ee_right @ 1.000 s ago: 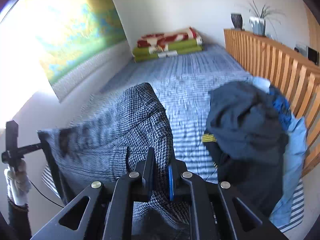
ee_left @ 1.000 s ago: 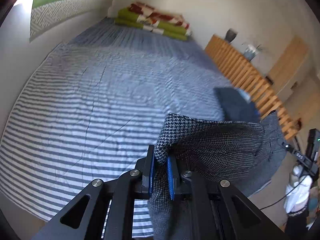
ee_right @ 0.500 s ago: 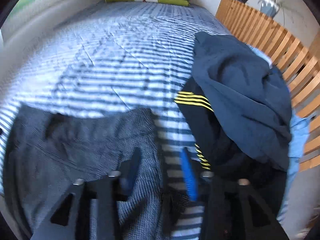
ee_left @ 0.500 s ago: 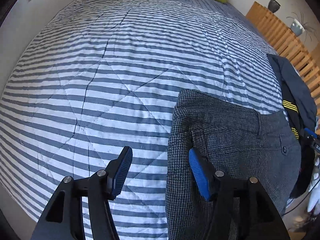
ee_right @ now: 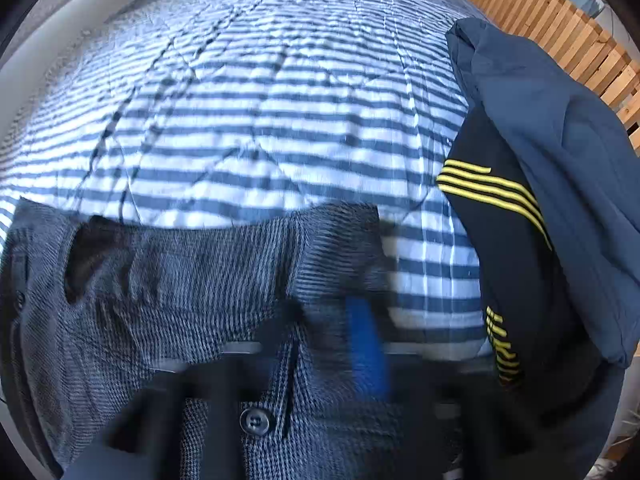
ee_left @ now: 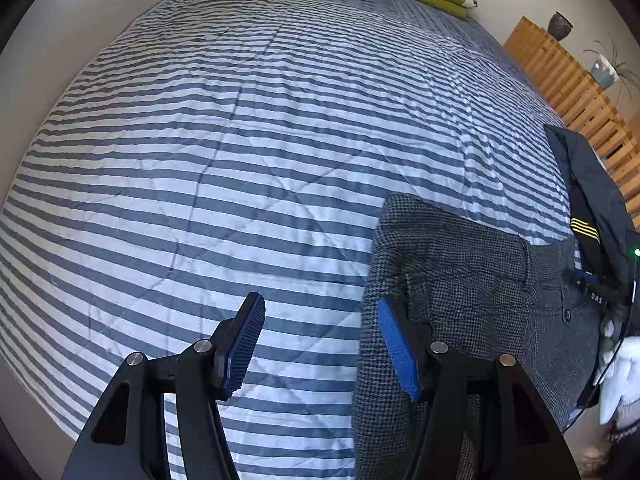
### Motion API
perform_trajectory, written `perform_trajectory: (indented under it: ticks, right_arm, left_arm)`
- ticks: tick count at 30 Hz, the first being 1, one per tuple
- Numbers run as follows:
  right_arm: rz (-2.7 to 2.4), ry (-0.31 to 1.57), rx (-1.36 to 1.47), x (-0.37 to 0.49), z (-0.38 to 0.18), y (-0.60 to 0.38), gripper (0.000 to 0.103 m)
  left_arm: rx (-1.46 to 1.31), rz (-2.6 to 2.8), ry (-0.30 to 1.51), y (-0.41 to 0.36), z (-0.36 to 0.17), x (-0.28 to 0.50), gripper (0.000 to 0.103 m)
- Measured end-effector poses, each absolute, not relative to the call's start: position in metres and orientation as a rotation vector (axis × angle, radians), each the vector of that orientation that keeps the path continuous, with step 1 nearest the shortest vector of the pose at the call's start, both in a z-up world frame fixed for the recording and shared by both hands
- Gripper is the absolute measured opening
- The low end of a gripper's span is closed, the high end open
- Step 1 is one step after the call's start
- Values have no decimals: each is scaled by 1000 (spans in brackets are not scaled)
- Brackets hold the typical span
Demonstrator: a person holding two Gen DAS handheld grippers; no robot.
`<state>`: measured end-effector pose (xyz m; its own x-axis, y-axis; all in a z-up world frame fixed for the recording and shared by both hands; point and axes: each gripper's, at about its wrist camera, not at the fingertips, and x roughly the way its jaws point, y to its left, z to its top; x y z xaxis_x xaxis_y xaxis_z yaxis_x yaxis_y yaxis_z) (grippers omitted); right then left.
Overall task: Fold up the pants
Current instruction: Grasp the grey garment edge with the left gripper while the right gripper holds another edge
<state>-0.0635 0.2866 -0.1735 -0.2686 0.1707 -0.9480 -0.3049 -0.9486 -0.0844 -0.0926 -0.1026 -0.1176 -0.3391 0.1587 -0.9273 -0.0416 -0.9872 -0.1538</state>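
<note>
Striped bedspread (ee_left: 248,152) carries grey pants (ee_left: 472,280) beside wooden slats (ee_left: 576,92)

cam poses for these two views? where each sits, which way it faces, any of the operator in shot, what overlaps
Left wrist: on left gripper, open, facing up the blue-and-white striped bedspread; white-gloved hand at right edge.
Right wrist: on right gripper, motion-blurred, facing the same way over the waistband; no body shows.
Shared: grey houndstooth pants, dark navy jacket with yellow stripes, slatted wooden bed rail.

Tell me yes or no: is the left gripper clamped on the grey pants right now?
No, the left gripper stands open, its blue pads apart, with the grey pants lying on the striped bedspread.
</note>
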Motion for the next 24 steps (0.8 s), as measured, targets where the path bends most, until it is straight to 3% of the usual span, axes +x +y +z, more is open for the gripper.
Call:
perform_trajectory:
  ticks: [8, 11, 13, 18, 19, 21, 24]
  right_arm:
    - [2446, 241, -1467, -2, -95, 331, 5]
    - [2383, 351, -1496, 7, -108, 359, 5]
    - [2339, 319, -1546, 5, -125, 357, 5]
    - [2305, 298, -1587, -1, -142, 351, 6]
    - [2303, 298, -1588, -2, -145, 352, 5]
    - [2305, 312, -1583, 0, -144, 351, 6]
    - [2348, 322, -1563, 9, -132, 345, 5]
  left_arm:
    - [-1691, 2443, -183, -95, -113, -107, 64]
    - [-1688, 2372, -199, -67, -121, -120, 64]
    - [-1700, 2306, -187, -43, -130, -130, 66]
    - [-1796, 2297, 10, 4, -160, -146, 69]
    - [-1816, 2285, 18, 9, -166, -149, 67]
    - [-1824, 2259, -32, 13, -171, -150, 32]
    - [-1775, 2295, -76, 13, -155, -139, 22]
